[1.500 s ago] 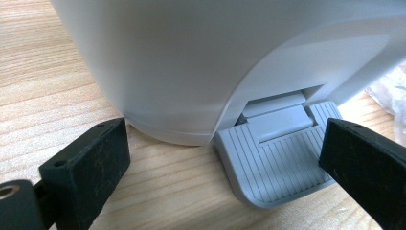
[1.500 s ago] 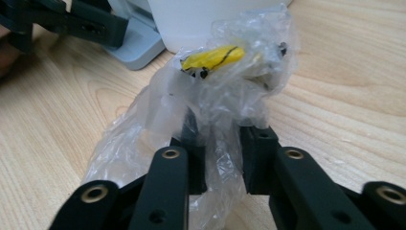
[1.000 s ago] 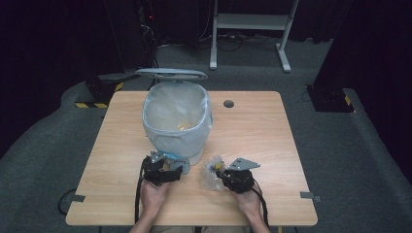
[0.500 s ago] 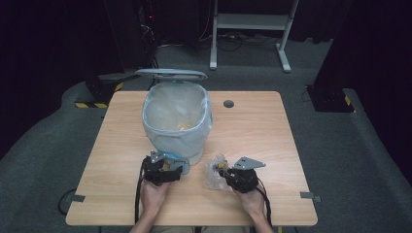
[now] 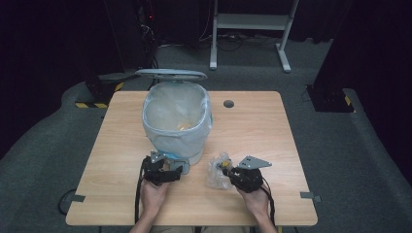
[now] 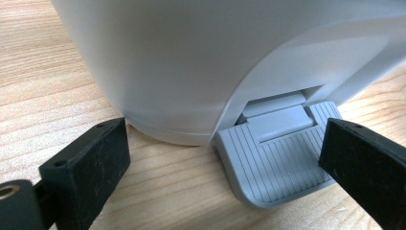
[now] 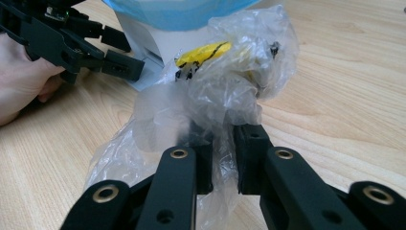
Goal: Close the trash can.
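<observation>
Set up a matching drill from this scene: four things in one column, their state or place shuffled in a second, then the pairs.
Things:
1. pedal bin
2. foot pedal
3. crumpled plastic bag
4. lid

States:
A. pinched between the right gripper jaws
B. raised open behind the rim
C. lined with a pale blue liner
D. ribbed grey, between the open jaws of the left gripper

Pairs: 1-C, 2-D, 3-A, 4-B

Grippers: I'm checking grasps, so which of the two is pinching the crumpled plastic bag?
The right gripper: its jaws pinch the clear crumpled plastic bag. The left gripper stands open at the pedal of the bin, gripping nothing.
</observation>
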A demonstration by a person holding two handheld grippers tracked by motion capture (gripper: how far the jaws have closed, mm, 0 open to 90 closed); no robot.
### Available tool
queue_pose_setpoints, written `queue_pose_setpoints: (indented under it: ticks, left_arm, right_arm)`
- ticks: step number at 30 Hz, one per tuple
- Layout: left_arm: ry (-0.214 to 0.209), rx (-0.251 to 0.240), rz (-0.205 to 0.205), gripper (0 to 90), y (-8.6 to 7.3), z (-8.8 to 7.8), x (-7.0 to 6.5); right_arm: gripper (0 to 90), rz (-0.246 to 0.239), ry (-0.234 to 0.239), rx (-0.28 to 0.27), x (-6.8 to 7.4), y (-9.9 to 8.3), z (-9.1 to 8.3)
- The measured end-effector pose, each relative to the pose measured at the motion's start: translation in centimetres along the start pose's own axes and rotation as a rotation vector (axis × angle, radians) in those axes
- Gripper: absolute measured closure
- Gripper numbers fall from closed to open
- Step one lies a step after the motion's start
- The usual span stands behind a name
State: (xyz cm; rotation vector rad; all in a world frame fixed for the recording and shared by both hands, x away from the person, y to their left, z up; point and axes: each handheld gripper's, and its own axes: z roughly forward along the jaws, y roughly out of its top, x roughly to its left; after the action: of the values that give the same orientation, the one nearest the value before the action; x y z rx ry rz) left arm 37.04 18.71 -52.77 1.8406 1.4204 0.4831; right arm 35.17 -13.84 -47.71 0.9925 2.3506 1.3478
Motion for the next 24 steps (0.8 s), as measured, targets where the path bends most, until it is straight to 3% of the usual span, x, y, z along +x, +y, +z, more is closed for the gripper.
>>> queue_pose_setpoints:
  ticks: [14, 24]
  left_arm:
    - [0.000, 0.001, 0.001, 3.6, 0.0, 0.0, 0.0]
    - [0.000, 0.010, 0.012, 3.6, 0.0, -0.1, 0.1]
  right_arm:
    - [80.5, 0.010, 0.006, -0.030, -0.3, 0.6, -1.3]
    - [80.7, -0.008, 0.008, -0.047, -0.2, 1.5, -2.1]
